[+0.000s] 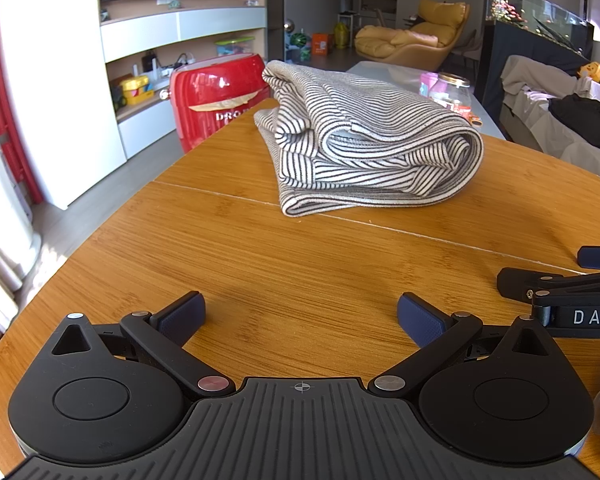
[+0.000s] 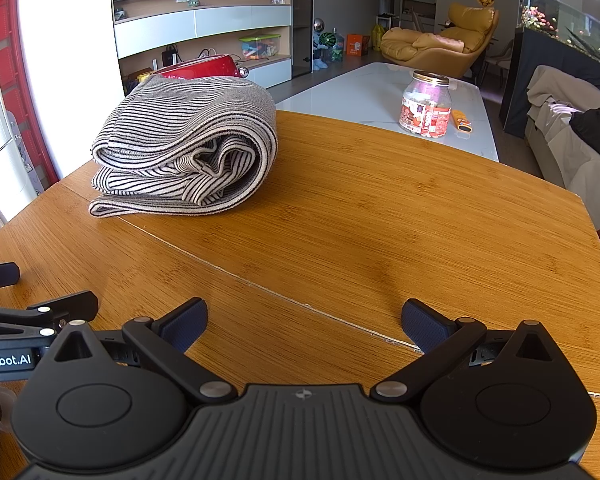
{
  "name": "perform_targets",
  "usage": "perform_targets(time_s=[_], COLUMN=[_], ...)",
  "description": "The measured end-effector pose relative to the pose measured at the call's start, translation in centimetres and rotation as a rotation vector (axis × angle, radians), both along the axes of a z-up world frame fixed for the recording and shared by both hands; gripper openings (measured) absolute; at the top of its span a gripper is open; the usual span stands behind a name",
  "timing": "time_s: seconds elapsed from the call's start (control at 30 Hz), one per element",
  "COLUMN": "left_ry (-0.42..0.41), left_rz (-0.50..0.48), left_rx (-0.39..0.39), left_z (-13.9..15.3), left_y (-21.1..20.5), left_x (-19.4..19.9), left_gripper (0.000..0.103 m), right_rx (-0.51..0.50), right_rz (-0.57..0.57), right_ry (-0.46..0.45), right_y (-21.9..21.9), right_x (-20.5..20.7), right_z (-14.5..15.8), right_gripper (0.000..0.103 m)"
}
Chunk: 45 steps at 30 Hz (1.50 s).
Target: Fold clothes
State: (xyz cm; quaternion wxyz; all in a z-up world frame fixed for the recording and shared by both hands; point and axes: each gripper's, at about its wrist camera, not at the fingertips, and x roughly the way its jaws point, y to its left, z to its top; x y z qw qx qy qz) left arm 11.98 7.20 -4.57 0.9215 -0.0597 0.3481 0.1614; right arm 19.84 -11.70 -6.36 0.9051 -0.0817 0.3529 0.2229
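A black-and-white striped garment (image 1: pixel 364 140) lies folded in a thick bundle on the far part of the wooden table (image 1: pixel 260 264). It also shows in the right wrist view (image 2: pixel 188 148) at the far left. My left gripper (image 1: pixel 300 318) is open and empty, low over the near table, well short of the garment. My right gripper (image 2: pixel 304 326) is open and empty too, beside the left one. The right gripper's fingers show at the right edge of the left wrist view (image 1: pixel 556 284). The left gripper shows at the left edge of the right wrist view (image 2: pixel 40 312).
A red suitcase (image 1: pixel 216 96) stands behind the table's far left edge. A white low table (image 2: pixel 380 96) beyond holds a glass jar (image 2: pixel 426 104). A covered sofa (image 2: pixel 572 140) is at the right. A seam (image 2: pixel 284 300) crosses the tabletop.
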Motion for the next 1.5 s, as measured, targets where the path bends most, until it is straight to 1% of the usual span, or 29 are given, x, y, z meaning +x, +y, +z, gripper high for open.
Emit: perform_targets(time_s=[1.5], left_ry=[0.001], left_rz=[0.009], left_rx=[0.001], left_z=[-0.01], left_y=[-0.12], left_x=[0.22], left_gripper=[0.103], right_rx=[-0.001], right_rz=[0.004], right_ry=[0.002], right_y=[-0.12], right_x=[0.00], right_z=[-0.04], right_gripper=[0.103])
